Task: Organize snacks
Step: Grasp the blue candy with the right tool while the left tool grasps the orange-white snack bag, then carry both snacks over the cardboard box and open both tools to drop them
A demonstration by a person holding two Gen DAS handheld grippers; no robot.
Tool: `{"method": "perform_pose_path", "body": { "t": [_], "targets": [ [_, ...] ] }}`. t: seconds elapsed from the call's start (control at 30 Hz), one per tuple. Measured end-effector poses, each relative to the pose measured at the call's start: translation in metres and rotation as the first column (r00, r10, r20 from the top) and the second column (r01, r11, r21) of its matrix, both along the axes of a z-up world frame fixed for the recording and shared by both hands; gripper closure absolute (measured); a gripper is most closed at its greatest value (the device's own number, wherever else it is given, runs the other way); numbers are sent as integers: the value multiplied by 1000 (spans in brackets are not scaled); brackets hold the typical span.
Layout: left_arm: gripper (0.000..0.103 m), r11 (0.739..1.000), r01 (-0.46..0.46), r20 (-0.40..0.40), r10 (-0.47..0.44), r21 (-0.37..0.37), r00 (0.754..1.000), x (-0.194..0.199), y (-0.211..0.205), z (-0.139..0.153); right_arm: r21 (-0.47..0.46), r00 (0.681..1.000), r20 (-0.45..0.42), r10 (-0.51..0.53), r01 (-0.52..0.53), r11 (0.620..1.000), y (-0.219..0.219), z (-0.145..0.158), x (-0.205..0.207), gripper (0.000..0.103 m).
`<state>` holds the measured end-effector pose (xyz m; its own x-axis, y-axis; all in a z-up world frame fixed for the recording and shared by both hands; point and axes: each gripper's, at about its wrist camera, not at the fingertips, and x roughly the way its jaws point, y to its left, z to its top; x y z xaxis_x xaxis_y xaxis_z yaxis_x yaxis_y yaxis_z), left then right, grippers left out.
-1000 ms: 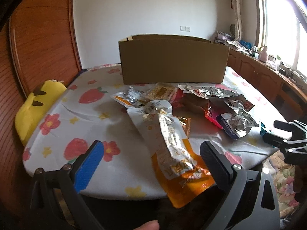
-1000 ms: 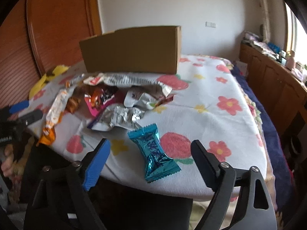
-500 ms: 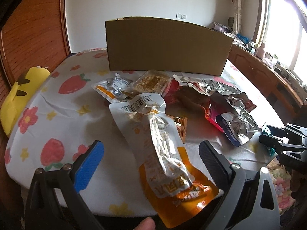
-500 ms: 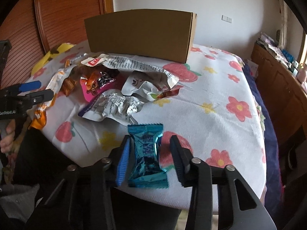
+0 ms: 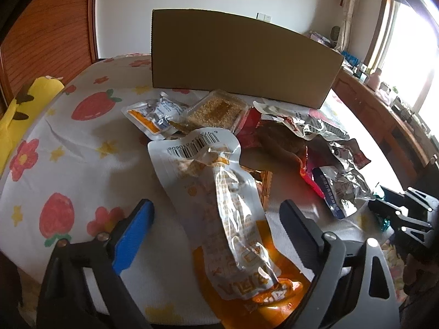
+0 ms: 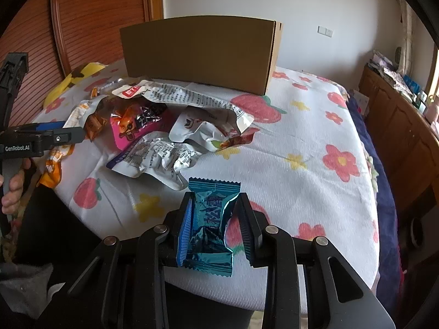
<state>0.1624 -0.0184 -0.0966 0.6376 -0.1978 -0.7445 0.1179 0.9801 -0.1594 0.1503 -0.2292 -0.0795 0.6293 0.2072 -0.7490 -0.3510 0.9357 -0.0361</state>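
Note:
A cardboard box (image 5: 241, 57) stands at the back of the flowered table; it also shows in the right wrist view (image 6: 200, 52). Several snack packets lie in a heap in front of it. My left gripper (image 5: 216, 216) is open, its fingers on either side of a long white and orange packet (image 5: 227, 205) at the near edge. My right gripper (image 6: 215, 213) is shut on a teal candy packet (image 6: 210, 224) at the table's front edge. The left gripper also shows in the right wrist view (image 6: 49, 134), at the far left.
A yellow plush toy (image 5: 16, 107) lies at the table's left edge. A silver and blue packet (image 6: 156, 159) and a pink packet (image 6: 134, 126) lie behind the teal one. Wooden cabinets (image 6: 397, 126) run along the right, a wooden wall (image 6: 90, 22) on the left.
My right gripper has moved in over the teal candy packet and shut on it. My left gripper has moved forward over the table around the orange packet and stays open.

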Motion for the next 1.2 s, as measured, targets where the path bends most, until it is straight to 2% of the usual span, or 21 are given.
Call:
{"method": "perform_pose_path", "body": {
  "t": [0.07, 0.2, 0.3, 0.37, 0.43, 0.67, 1.0, 1.2],
  "targets": [
    [17, 1000, 3, 3, -3, 13, 1000, 1, -1, 0, -2, 1000, 3, -1, 1, 1000, 1, 0, 0, 72],
    [38, 998, 6, 24, -8, 56, 1000, 2, -2, 0, -2, 1000, 6, 0, 0, 1000, 1, 0, 0, 72],
    [48, 999, -2, 36, 0, 43, 999, 3, 4, 0, 3, 1000, 5, -2, 2, 1000, 1, 0, 1, 72],
    [52, 1000, -2, 35, 1, 17, 999, 4, 8, 1, 4, 1000, 5, -4, 4, 1000, 1, 0, 0, 72],
    [53, 1000, 6, 33, -5, -10, 999, 4, 13, 1, 3, 1000, 6, -4, 4, 1000, 2, -1, 1, 72],
    [54, 1000, 18, 104, -18, 8, 994, -8, 12, 13, 31, 1000, 4, -14, 14, 999, -1, 0, 1, 81],
    [53, 1000, 24, 188, -26, 13, 982, -13, 18, 35, 67, 999, 12, -31, 30, 997, -4, 9, 0, 81],
    [53, 1000, 29, 227, -30, 8, 974, -13, 22, 52, 83, 998, 47, -28, 24, 996, -2, 26, -2, 81]
  ]
}}
